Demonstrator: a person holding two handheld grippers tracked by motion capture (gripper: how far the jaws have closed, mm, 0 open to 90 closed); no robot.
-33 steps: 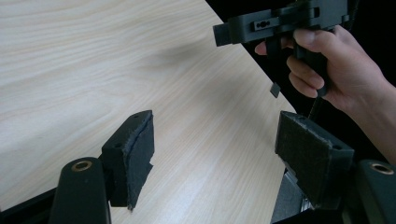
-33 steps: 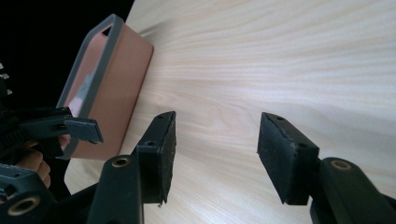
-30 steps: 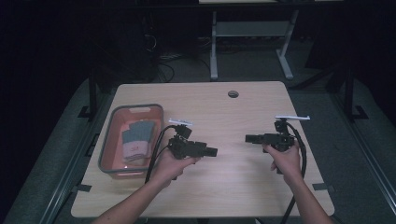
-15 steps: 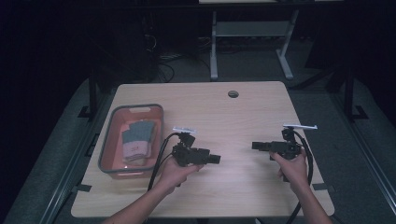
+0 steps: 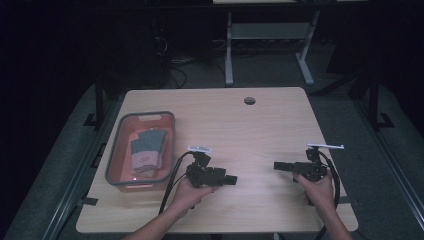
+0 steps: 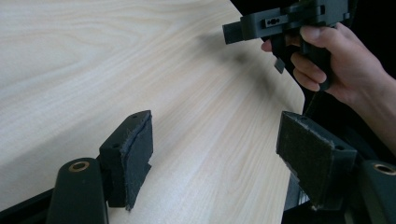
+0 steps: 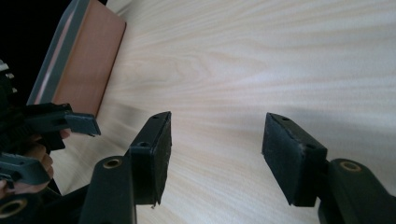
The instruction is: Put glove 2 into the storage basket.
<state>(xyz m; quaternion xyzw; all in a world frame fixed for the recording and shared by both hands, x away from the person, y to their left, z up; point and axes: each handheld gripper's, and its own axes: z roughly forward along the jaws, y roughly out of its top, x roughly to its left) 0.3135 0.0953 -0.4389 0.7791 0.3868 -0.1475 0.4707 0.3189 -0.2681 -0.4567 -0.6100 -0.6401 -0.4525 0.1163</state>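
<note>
Left gripper (image 5: 231, 179): lower centre of the high view, held low over the table, jaws pointing toward the right of the frame; released, nothing between the pads. Since the earlier frames it has shifted toward the bottom edge and sunk closer to the wood.
Left gripper pads (image 6: 138, 149): well apart in the left gripper view, bare wood between them.
Right gripper (image 5: 279, 165): lower right of the high view, jaws pointing toward the left of the frame, facing the left gripper; released, and its jaws have just been opening with nothing between them. It has also moved down the frame and lower.
Right gripper pads (image 7: 286, 154): spread in the right gripper view, wood grain between them.
Table (image 5: 270, 130): light wood, unchanged.
Bin (image 5: 115, 156): grey-rimmed, orange inside, left of the frame, well apart from both grippers; position unchanged.
Folded cloths (image 5: 145, 151): lying in the bin, unchanged.
</note>
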